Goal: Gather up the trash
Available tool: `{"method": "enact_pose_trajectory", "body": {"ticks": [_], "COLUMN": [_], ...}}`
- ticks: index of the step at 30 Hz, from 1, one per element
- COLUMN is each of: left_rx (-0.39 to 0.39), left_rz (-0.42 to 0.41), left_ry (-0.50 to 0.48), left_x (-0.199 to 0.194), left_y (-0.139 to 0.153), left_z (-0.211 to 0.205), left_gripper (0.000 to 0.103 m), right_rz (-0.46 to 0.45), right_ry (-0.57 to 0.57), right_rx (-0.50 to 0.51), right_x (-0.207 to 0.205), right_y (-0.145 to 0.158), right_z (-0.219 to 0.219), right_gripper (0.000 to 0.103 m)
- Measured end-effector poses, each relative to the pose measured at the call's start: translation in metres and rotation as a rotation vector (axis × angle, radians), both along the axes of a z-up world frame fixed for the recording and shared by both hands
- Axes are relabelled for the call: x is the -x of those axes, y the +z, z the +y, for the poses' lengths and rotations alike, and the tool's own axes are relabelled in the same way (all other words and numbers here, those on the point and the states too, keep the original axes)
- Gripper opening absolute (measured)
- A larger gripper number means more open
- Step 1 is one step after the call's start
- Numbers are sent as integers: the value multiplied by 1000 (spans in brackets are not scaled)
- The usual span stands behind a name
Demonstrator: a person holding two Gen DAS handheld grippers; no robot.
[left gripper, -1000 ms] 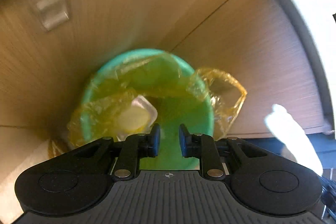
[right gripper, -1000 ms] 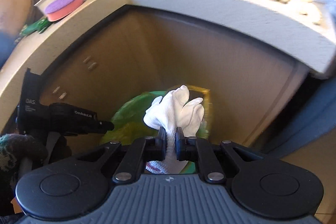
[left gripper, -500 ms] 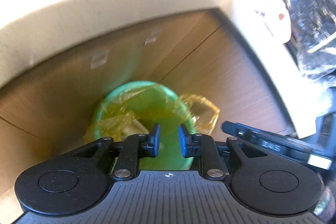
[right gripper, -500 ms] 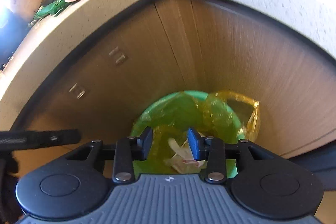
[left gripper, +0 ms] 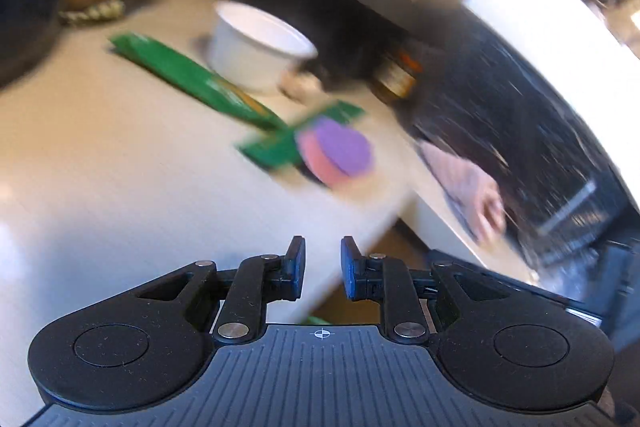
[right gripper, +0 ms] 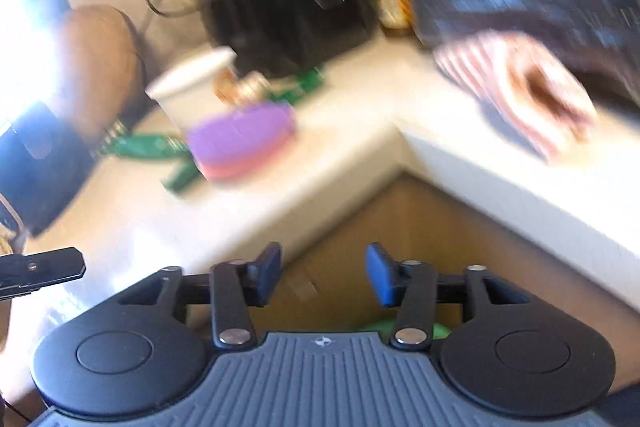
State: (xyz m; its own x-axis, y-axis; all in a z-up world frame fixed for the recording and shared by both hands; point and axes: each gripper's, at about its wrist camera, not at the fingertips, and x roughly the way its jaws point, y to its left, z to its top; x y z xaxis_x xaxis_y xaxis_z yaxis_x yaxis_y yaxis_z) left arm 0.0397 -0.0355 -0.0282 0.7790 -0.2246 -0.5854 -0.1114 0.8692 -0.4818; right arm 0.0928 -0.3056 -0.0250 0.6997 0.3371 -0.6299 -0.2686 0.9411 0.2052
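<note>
Both cams blurred, so detail is rough. Landmark = the sponge (left gripper: 338, 155), pink w/ purple top, sitting near the inner corner of the counter (left gripper: 120, 187). L gripper (left gripper: 322, 269): jaws part open w/ a narrow gap, nothing between them; it looks over the counter edge straight up toward the sponge. R gripper (right gripper: 322, 273): jaws have just been opening, now wide apart and empty; below them only cabinet front and a sliver of green bin (right gripper: 404, 329) at the bottom edge. Trash still out, judging by the task: green wrappers (left gripper: 200, 83), a long strip running up-left from the sponge toward the white cup (left gripper: 260, 45), plus a shorter piece (left gripper: 280, 149) touching the sponge's left side and partly tucked under it. Cup stands behind-left of the sponge; black appliance (left gripper: 340, 7) behind it; pink striped cloth (left gripper: 468, 187) well to the right of the sponge along the other counter run. Key relation: wrappers lie ahead and up-left of the L gripper, long axis diagonal, from far-left down to the sponge. In the R view the sponge (right gripper: 244, 139) and wrappers (right gripper: 144, 145) sit off to the left, w/ the L gripper's tip (right gripper: 40, 269) poking in at left edge. So L hand looks the nearer one for the wrappers; R is nearer the cloth (right gripper: 520, 95). Likely next: L reaches fwd, jaws turned across the strip, not along it. Risk: nudging the sponge when pinching the short piece.
</note>
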Motion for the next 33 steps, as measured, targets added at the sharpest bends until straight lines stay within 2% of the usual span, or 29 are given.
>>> {"method": "enact_pose_trajectory", "body": {"ticks": [5,10,12,15,18,22,24,25,27,29,31,33], "left_rx": [-4,59,69,65,40,4,1,-1,-18,-33,-48,-45], "left_rz": [43,74,90,64,60,79,71,63,80,102,100,107], "left_ry": [38,96,102,101,155,202,229,242,293,322,342,383], "left_x": [-14,-21,-24,-20,-10,-8,-5,-3,0,4,10,14], "left_y": [3,-9,-12,-6,2,8,9,9,8,9,11,10], "left_z": [65,114,117,113,113,119,123,124,127,129,130,134], "left_gripper": [22,22,22,22,22,22,22,22,22,22,22,22], "right_rz": [10,-30,-30,-43,-52,-60,-46,-36,8,59,102,130], "right_ry": [3,34,64,117,152,195,210,223,236,255,296,322], "right_rx": [14,47,67,101,119,94,49,31,42,38,12,14], "right_x": [-28,-45,-53,-71,-99,-138,-157,-166,-185,-196,-202,-200], "right_y": [15,24,26,27,24,22,20,17,6,-6,-16,-24], "right_z": [62,110,122,135,146,161,168,171,183,192,202,213], "right_gripper": [58,59,60,62,62,63,63,68,70,68,48,40]}}
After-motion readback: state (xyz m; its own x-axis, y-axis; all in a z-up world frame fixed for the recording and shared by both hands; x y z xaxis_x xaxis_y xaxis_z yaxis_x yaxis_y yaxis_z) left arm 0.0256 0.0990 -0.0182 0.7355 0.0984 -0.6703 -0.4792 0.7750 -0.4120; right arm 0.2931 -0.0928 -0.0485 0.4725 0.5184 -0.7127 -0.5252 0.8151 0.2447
